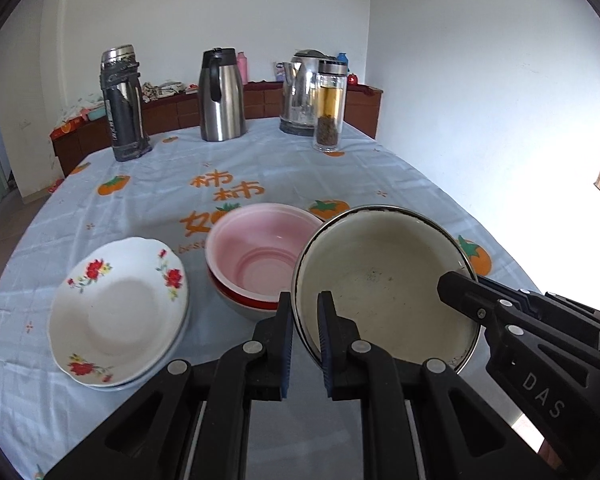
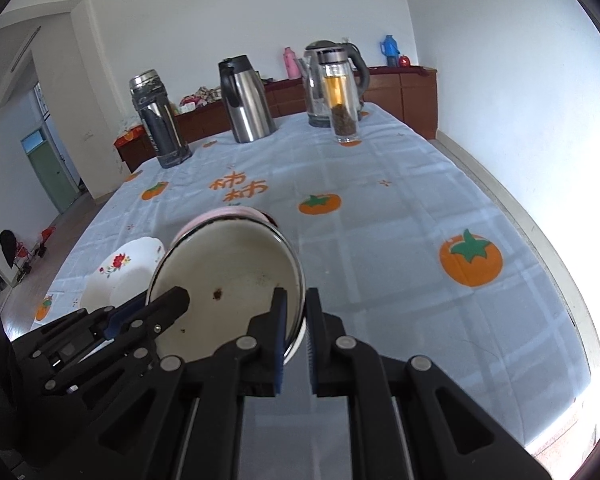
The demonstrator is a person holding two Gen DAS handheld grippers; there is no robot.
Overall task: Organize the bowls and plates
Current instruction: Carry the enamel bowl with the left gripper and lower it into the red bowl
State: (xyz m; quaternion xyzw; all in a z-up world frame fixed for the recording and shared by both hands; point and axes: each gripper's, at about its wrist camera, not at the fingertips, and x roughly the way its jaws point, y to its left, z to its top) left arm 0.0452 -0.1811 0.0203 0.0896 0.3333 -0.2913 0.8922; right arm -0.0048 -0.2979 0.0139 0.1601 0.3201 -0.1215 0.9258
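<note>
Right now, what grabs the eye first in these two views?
The cream enamel bowl, tilted and held off the tablecloth, left gripper and right gripper clamped on opposite rims. Left of it sit stacked pink bowls and floral plates. Far end: flasks and a kettle.

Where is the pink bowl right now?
In the left wrist view the pink bowl sits mid-table, stacked on a red-rimmed bowl, between the flowered plates and the held cream bowl.

Left gripper clamped on near rim of cream enamel bowl, right gripper on its far side. Bowl off the tablecloth, beside pink bowl stack; floral plates left.
</note>
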